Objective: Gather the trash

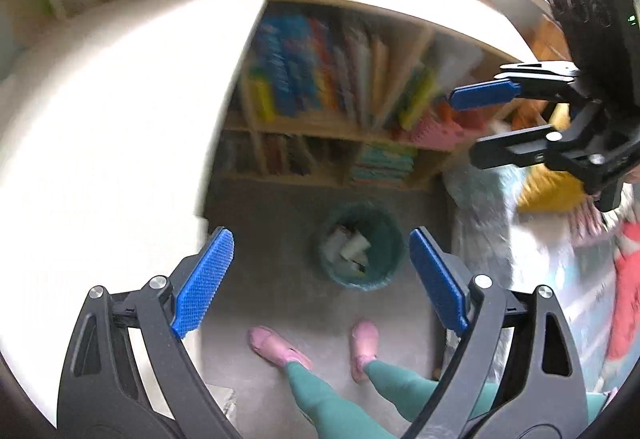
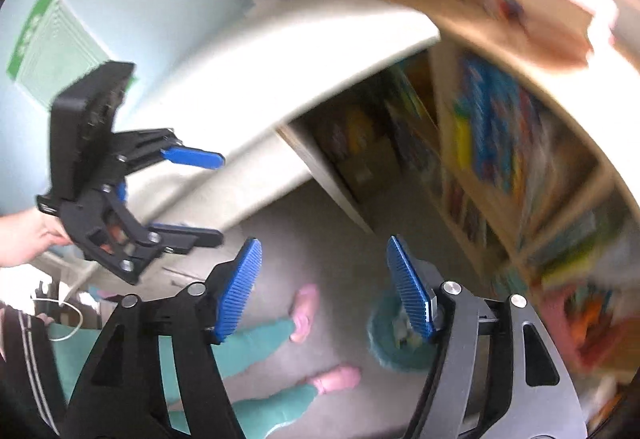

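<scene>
A teal round trash bin (image 1: 362, 247) stands on the grey carpet below, with several pieces of white crumpled trash (image 1: 347, 250) inside. In the right wrist view the bin (image 2: 396, 339) is partly hidden behind the right finger. My left gripper (image 1: 320, 271) is open and empty, high above the bin; it also shows in the right wrist view (image 2: 216, 195). My right gripper (image 2: 322, 289) is open and empty; it shows at the right of the left wrist view (image 1: 464, 127). Both views are blurred by motion.
A white table top (image 1: 120, 143) fills the left side. A wooden bookshelf (image 1: 332, 143) full of coloured books stands behind the bin. The person's legs in green trousers and pink slippers (image 1: 276, 347) stand on the carpet near the bin. Bags and clutter (image 1: 552, 191) lie at right.
</scene>
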A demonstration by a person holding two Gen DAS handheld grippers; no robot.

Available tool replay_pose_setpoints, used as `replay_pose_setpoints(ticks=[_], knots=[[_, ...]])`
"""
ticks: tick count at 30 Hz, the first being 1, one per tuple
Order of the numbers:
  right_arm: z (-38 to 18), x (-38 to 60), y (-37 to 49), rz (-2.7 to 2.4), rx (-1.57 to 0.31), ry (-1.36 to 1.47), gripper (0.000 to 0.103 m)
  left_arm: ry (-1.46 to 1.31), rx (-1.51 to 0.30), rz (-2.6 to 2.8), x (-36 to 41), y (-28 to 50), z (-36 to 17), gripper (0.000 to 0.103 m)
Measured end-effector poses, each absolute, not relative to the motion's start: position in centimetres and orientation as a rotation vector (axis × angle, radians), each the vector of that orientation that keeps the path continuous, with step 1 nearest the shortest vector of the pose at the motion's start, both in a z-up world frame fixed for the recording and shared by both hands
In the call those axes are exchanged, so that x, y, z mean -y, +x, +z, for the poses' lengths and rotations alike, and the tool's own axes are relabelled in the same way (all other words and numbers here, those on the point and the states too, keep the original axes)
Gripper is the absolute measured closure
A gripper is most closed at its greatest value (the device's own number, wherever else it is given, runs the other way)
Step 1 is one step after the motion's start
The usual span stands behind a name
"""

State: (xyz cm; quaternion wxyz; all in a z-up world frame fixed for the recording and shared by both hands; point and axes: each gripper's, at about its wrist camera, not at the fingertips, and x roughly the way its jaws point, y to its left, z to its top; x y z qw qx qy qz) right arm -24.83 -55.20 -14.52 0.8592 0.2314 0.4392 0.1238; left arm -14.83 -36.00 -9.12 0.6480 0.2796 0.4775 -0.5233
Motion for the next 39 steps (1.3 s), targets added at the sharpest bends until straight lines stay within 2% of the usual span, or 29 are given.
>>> replay_pose_setpoints(ticks=[2,5,8,10,19,29,39], knots=[[-12.7,54.2,-22.4,0.302,-0.894,0.467,0.031,0.595,-1.064,-1.122,34.2,-12.7,-7.7,0.015],[-10.0,51.7,-17.9,0.373,-0.86,0.419,0.027,0.521,-1.042,-1.001,30.8,-9.2,-5.9,0.007],[-7.7,48.2,-13.0,0.428,-0.838,0.363,0.026,0.438,-1.039,-0.88,26.7,-5.3,-4.5,0.007],[-6.4,45.6,-9.7,0.483,-0.821,0.347,0.022,0.363,-1.036,-0.813,23.5,-3.0,-3.4,0.007],[-4.0,33.7,1.8,0.733,-0.815,0.262,0.022,0.17,-1.007,-0.372,9.1,3.6,-1.6,0.007],[-3.2,22.8,8.1,0.977,-0.867,0.137,0.022,-0.049,-0.994,0.061,-2.2,3.1,-1.0,0.007],[-4.1,19.1,8.7,1.073,-0.911,0.08,0.022,-0.2,-0.99,0.253,-6.5,0.7,-1.8,0.007]])
